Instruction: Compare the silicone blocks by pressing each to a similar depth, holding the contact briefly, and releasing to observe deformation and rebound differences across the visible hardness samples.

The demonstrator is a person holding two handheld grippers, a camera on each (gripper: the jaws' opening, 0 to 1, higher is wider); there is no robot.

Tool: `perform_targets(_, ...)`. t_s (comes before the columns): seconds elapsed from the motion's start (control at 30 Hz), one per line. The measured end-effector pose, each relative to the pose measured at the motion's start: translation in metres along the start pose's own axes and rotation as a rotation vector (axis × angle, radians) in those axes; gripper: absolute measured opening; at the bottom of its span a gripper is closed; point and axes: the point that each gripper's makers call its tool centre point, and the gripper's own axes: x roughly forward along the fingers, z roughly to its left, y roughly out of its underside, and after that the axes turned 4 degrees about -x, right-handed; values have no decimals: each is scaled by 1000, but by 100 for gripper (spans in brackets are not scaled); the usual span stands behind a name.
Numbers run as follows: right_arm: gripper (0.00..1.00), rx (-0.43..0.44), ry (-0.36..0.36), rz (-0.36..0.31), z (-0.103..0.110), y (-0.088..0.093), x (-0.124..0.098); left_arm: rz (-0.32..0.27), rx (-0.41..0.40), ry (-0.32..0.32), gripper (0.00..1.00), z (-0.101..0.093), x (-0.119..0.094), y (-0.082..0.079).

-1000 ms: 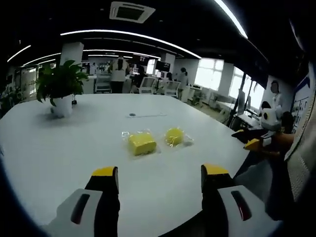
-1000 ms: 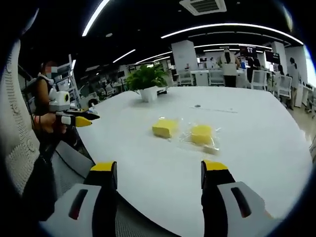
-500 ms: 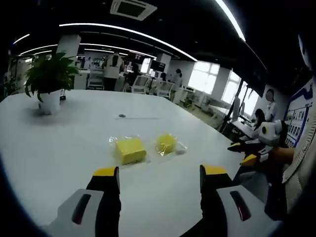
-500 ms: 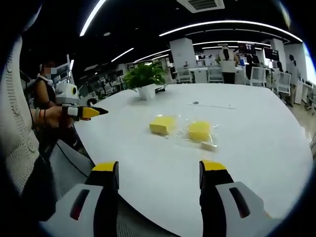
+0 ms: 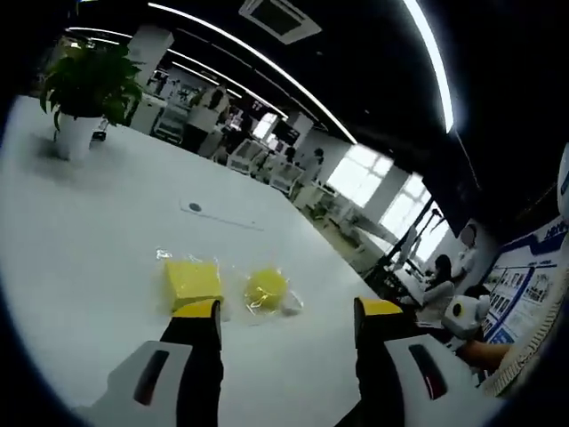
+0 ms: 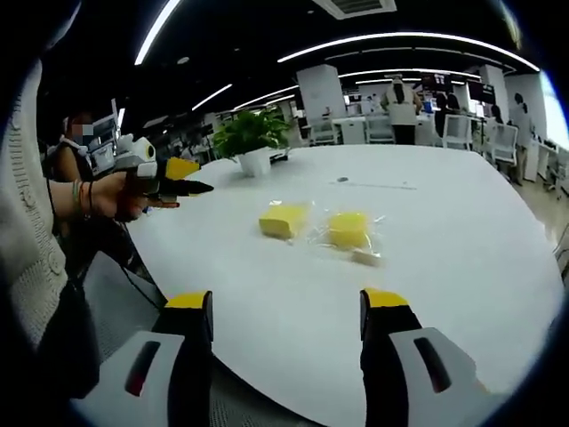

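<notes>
A broad white oval table with a smooth, slightly glossy top takes up most of both views. On it lie two yellow silicone blocks, each in a crinkled clear plastic wrapper: a squarish yellow block and, just beside it, a rounder yellow block with a small pale piece at its wrapper's edge. In the left gripper view the squarish block sits just above the tip of that gripper's left jaw, and the rounder block lies between the two jaws' lines, farther out on the table.

The left gripper hangs over the table edge with its black, yellow-tipped jaws spread wide apart and nothing between them. The right gripper is likewise spread, apart from the blocks, over the near edge of the table. In the right gripper view the left gripper shows at the left, held in a hand with a banded wrist, near the table's rim.

A potted green plant in a white pot stands toward the far side of the table, well apart from the blocks. Behind it the room is an open office: long curved ceiling light strips, a ceiling air vent, bright windows, white chairs and several people at the far desks.
</notes>
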Motion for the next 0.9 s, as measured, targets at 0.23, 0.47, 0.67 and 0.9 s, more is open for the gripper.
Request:
perform_targets(0.23,62,7,-13,10,-5,-2,6,40,33,16,60,1,31,-6)
perform_targets(0.47,63,13,-17,27,-13,0,13,84,42,10,59,11,68,-6)
perform_targets(0.67,63,24,-23,43,-21,0,16,125,48,24,60,13,99,-2)
perform_targets(0.9,62,34,-28,72,-28,6,21,153,56,50,60,14,134,-3)
